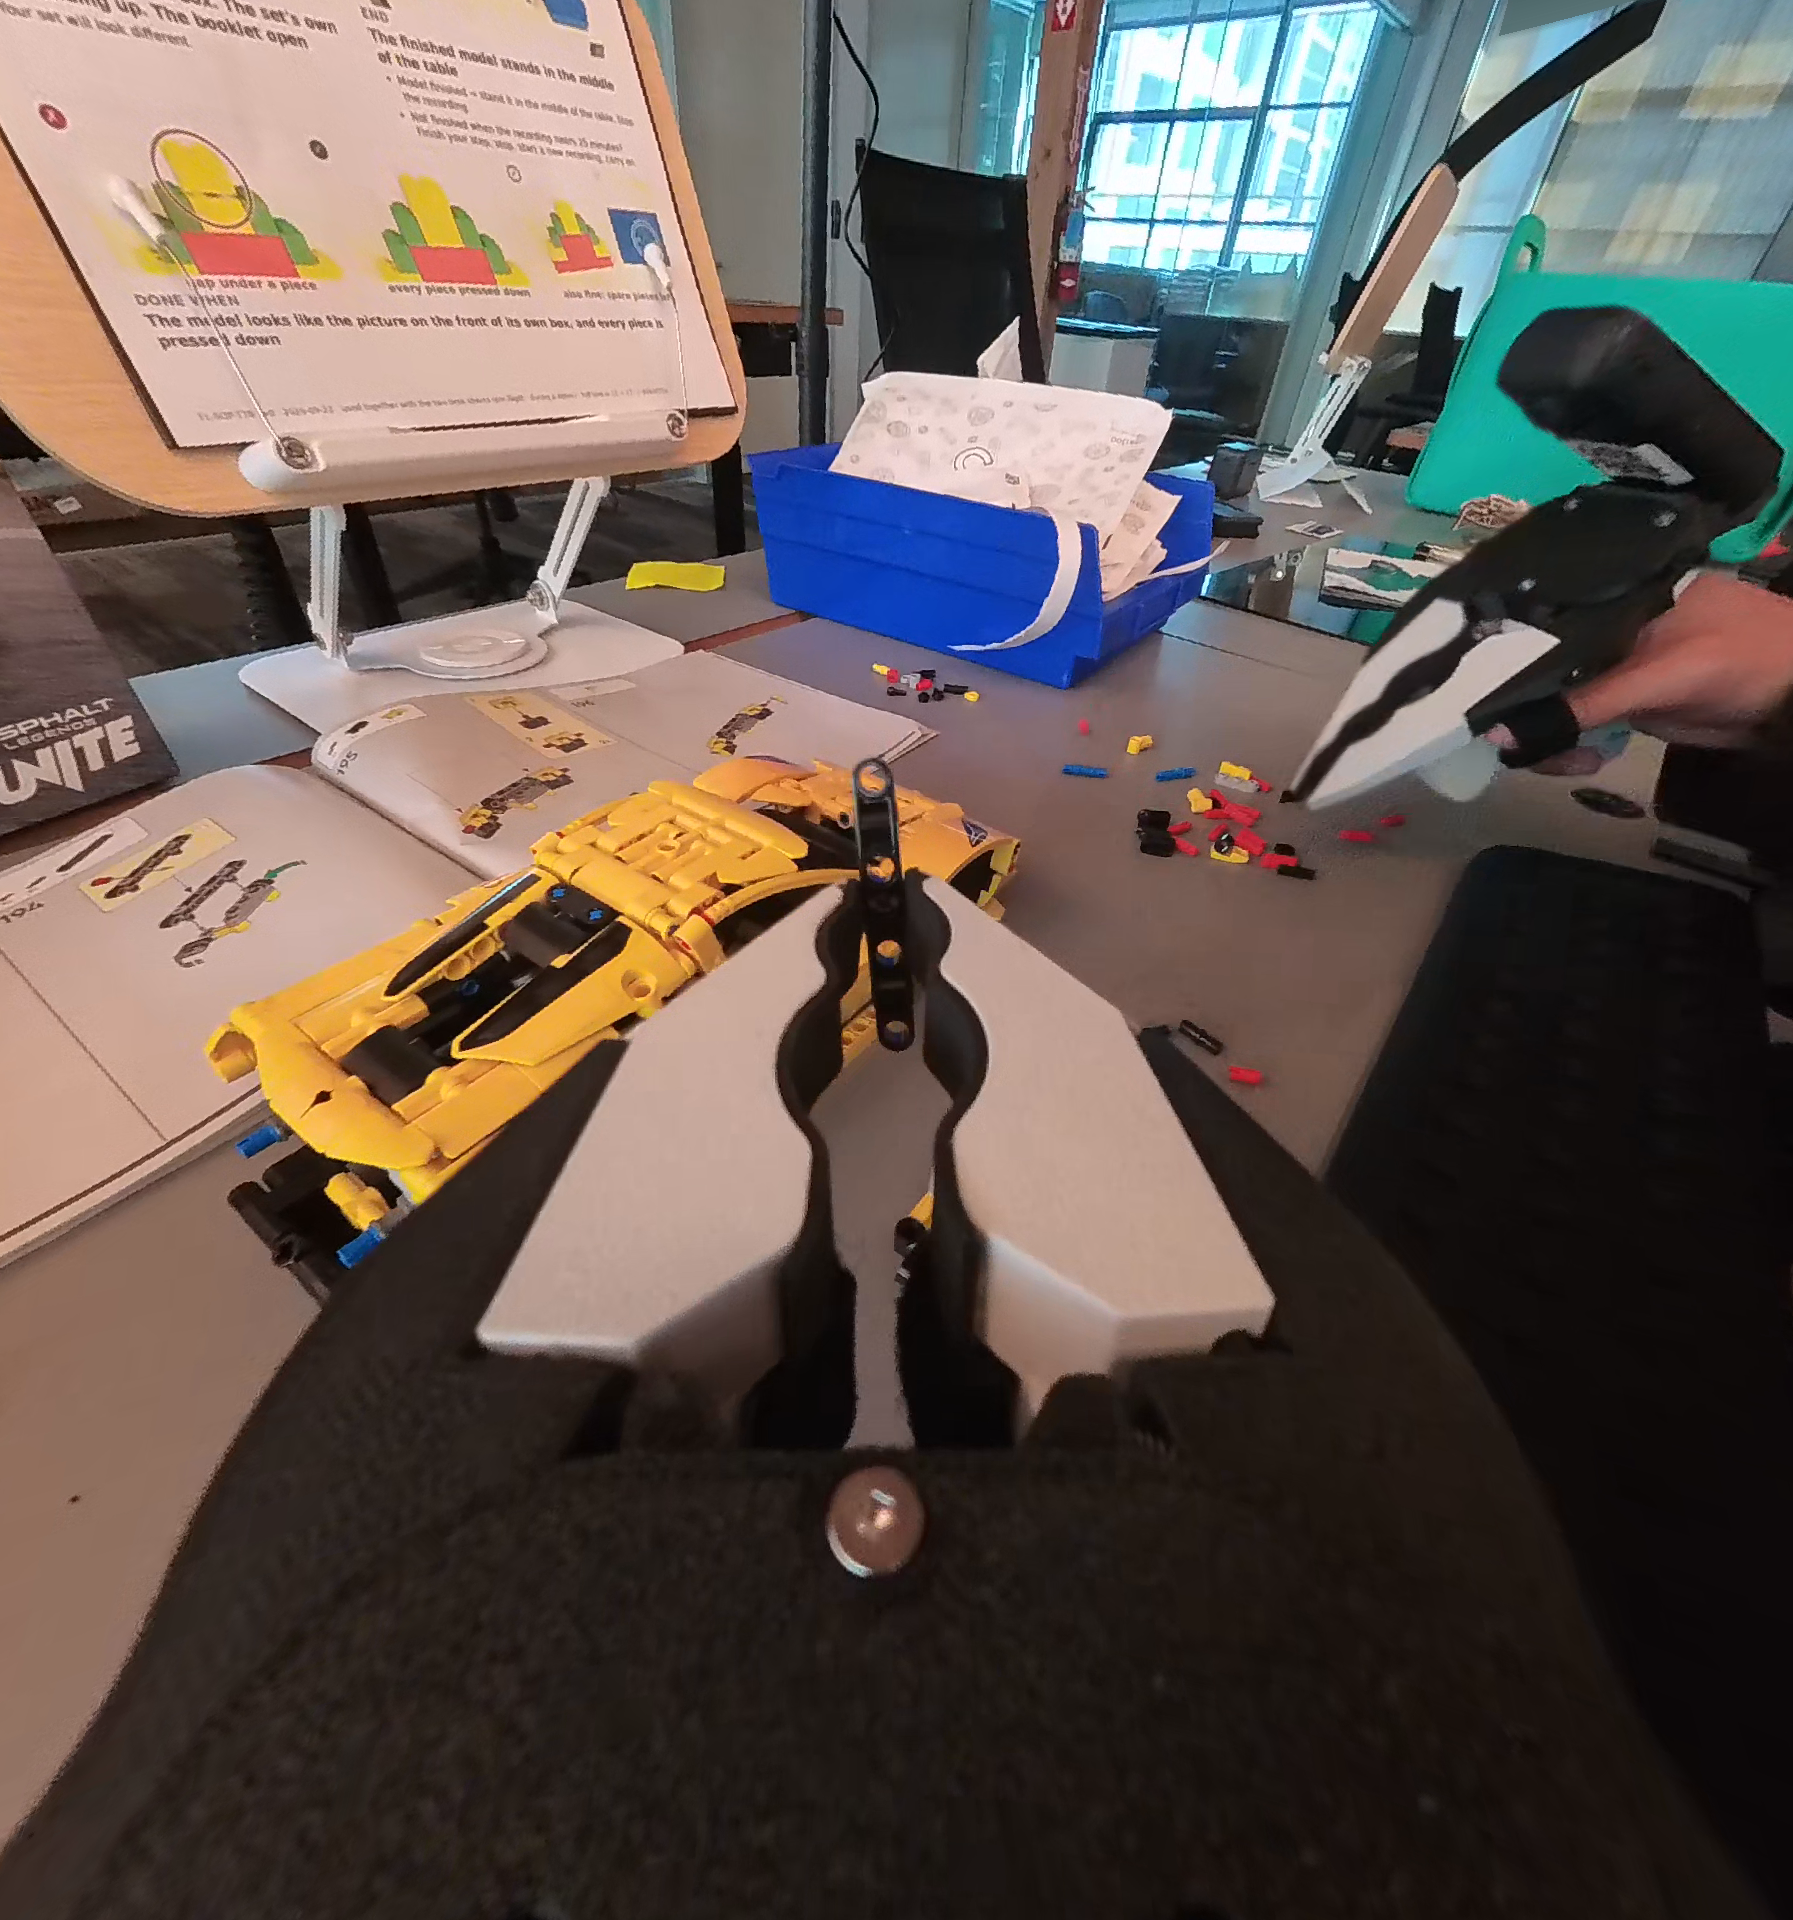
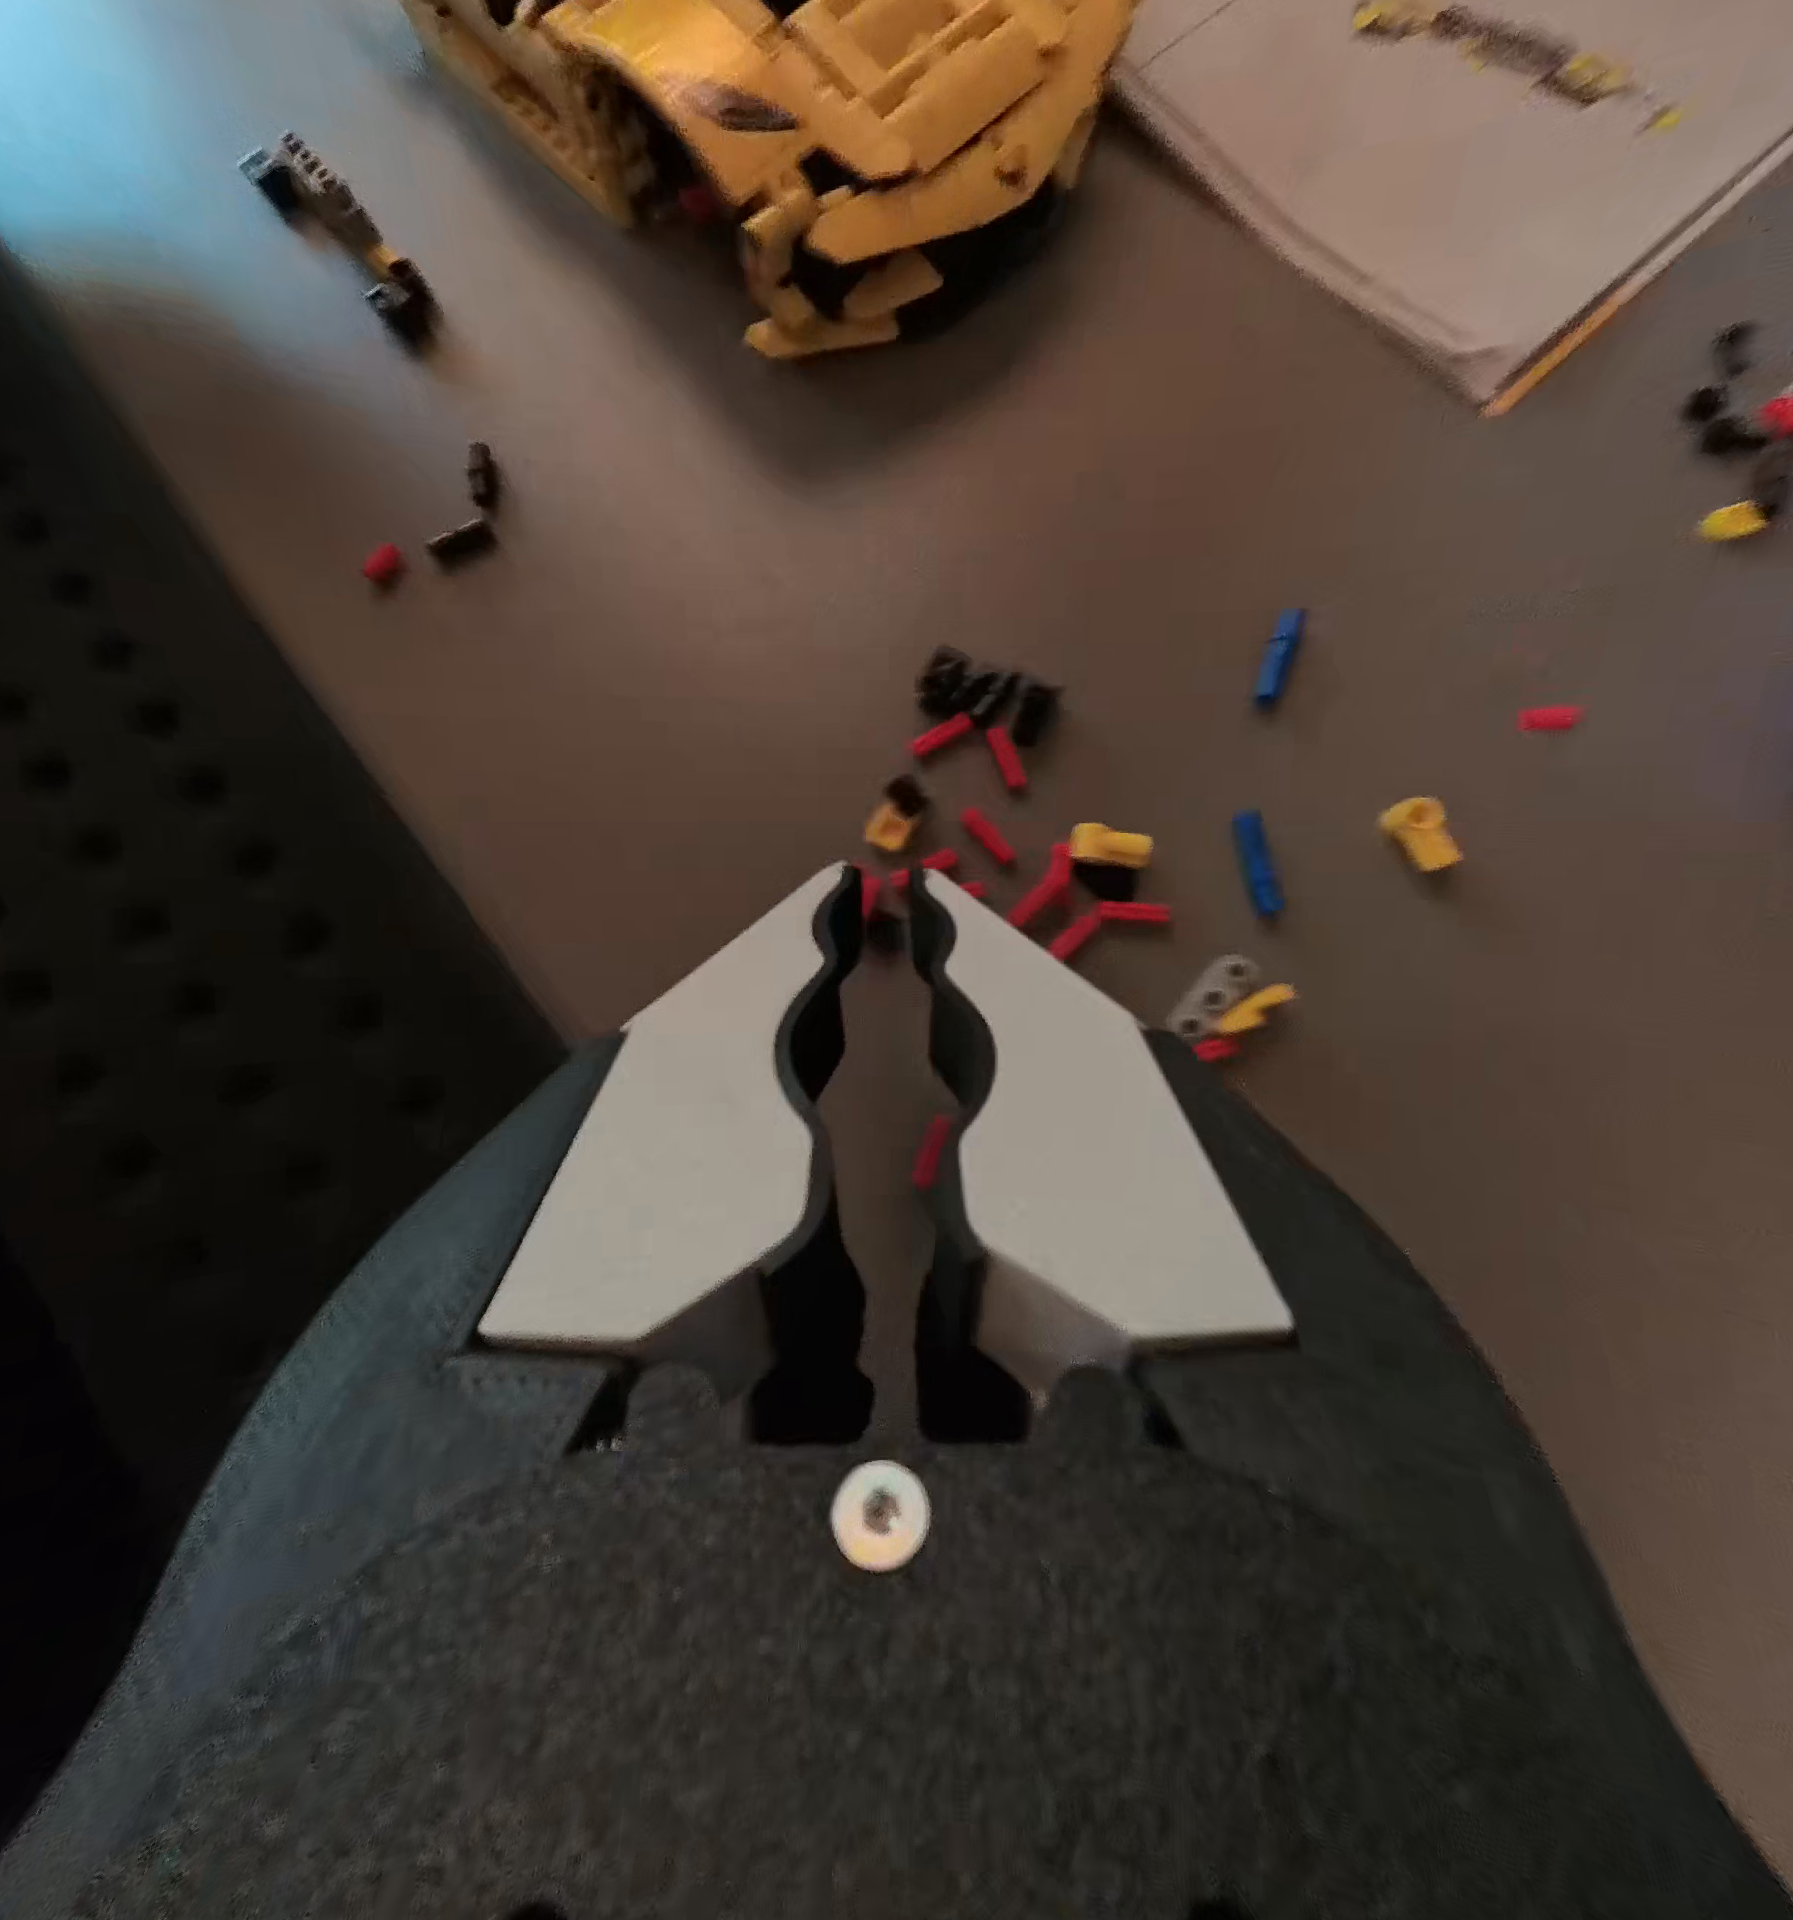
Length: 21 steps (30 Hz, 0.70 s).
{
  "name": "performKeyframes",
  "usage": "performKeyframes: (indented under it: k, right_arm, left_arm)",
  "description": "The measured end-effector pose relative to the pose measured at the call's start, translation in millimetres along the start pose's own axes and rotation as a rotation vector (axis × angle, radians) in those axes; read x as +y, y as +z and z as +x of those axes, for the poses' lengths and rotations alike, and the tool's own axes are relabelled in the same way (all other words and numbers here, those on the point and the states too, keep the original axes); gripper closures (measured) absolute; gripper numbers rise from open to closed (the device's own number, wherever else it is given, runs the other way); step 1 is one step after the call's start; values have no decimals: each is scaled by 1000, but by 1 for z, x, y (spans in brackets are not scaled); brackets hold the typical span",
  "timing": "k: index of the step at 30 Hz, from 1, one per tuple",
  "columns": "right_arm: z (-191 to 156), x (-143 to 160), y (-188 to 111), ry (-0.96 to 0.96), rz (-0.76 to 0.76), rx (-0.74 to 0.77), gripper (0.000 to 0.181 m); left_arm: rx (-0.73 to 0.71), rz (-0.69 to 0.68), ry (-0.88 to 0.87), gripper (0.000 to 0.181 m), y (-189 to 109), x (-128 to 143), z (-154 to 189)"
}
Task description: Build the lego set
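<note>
The left gripper (image 1: 879,883) clamps a black beam (image 1: 884,914) above the car (image 1: 601,935). The right gripper (image 2: 884,883) hangs slightly parted over loose pins (image 2: 1017,862).

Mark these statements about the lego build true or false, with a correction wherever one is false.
1. The left tongs grip a black beam with holes, held upright. True.
2. The yellow car sits inside the blue bin. False: it lies on the grey table, partly on the open booklet; the bin holds crumpled paper bags.
3. The right tongs hang low over a scatter of small red, black and yellow pieces. True.
4. The right tongs are spread wide open. False: only a narrow gap shows between the tips.
5. An instruction sheet is propped on a stand behind the booklet. True.
</note>
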State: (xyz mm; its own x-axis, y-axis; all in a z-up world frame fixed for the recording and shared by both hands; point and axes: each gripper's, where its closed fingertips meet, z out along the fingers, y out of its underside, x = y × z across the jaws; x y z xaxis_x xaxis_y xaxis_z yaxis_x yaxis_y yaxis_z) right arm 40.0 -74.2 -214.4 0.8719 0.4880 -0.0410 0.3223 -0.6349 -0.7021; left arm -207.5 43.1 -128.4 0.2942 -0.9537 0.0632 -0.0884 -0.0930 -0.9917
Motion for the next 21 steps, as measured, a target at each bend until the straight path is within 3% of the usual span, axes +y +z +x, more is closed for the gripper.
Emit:
performKeyframes:
  k: [4,7,9,14,21]
  right_arm:
    - [52,-8,-15,-32,121,170,169]
    - [93,-12,-22,88,203,281,153]
    - [112,-8,-19,188,210,316,152]
    - [128,-22,-1,286,218,326,152]
    - [145,-37,33,170,62,444,141]
  left_arm:
    - [4,-11,11,174,1,2,2]
    - [-1,-15,22,174,1,3,2]
    - [0,-18,21,174,2,3,2]
    - [-6,-18,19,174,1,3,1]
    - [-10,-20,30,174,1,4,1]
